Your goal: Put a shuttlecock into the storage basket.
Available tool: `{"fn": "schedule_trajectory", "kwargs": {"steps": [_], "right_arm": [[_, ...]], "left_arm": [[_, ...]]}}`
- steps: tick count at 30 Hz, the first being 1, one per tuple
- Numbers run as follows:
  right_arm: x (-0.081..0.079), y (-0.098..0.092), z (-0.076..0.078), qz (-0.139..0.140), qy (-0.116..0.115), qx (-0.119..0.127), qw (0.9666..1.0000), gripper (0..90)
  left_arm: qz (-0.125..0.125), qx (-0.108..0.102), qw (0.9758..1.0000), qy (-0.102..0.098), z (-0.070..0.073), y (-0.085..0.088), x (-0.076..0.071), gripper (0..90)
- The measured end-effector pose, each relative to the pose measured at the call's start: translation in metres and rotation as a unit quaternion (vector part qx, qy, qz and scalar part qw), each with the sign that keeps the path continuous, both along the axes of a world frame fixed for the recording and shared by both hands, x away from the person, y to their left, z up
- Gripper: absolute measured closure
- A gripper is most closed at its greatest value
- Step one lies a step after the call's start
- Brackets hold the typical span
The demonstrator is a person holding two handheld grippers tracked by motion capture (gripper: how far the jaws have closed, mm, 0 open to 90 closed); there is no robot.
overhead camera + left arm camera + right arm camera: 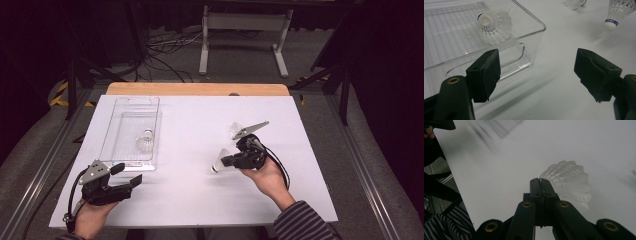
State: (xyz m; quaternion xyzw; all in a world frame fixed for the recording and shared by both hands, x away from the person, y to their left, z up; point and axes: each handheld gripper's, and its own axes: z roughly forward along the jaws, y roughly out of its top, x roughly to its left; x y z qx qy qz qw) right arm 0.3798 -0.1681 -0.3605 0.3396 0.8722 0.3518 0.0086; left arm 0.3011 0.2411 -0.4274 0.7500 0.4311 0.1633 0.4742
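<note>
A clear plastic tray lies at the left of the white table, and one white shuttlecock lies on its side in it. My left gripper rests open just in front of the tray, nothing between its jaws; the trayed shuttlecock is ahead of it. At right of centre my right gripper is shut on the feather skirt of a second shuttlecock, cork pointing down. Its shut jaws pinch the skirt's edge. A third shuttlecock lies beyond it.
The white sheet covers the table, with a wooden strip bare at the far edge. A striped sleeve comes in at bottom right. Beyond the table stand a white frame and floor cables.
</note>
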Motion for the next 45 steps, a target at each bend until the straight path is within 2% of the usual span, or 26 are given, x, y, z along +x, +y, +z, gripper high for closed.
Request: {"fn": "schedule_trajectory", "kwargs": {"steps": [13, 20, 28, 29, 32, 35, 38, 45], "right_arm": [[-0.001, 0.015, -0.001, 0.018, 0.002, 0.003, 0.9998, 90.0], [-0.001, 0.02, 0.0, 0.025, 0.004, 0.005, 0.9997, 90.0], [-0.002, 0.026, 0.004, 0.032, 0.0, 0.003, 0.9995, 90.0], [-0.002, 0.027, 0.005, 0.032, 0.0, 0.004, 0.9995, 90.0], [-0.002, 0.028, 0.006, 0.034, 0.001, 0.003, 0.9994, 90.0], [-0.002, 0.03, 0.006, 0.036, 0.001, 0.003, 0.9994, 90.0], [-0.002, 0.031, 0.006, 0.037, 0.0, 0.003, 0.9993, 90.0], [-0.002, 0.03, 0.01, 0.038, -0.001, 0.003, 0.9993, 90.0]], "left_arm": [[-0.007, 0.004, 1.0, -0.003, 0.004, -0.002, -0.001, 22.2], [-0.018, 0.019, 0.9996, -0.007, 0.009, -0.009, 0.0, 22.3], [-0.036, 0.018, 0.9992, -0.001, 0.015, -0.017, 0.003, 22.7], [-0.037, 0.018, 0.9992, 0.001, 0.015, -0.018, 0.003, 22.7], [-0.048, 0.011, 0.9985, 0.021, 0.019, -0.021, 0.005, 24.3], [-0.059, 0.02, 0.9979, 0.02, 0.022, -0.028, 0.005, 24.4], [-0.067, 0.019, 0.9972, 0.028, 0.024, -0.033, 0.007, 24.6], [-0.089, 0.035, 0.9946, 0.041, 0.027, -0.048, 0.016, 26.4]]}}
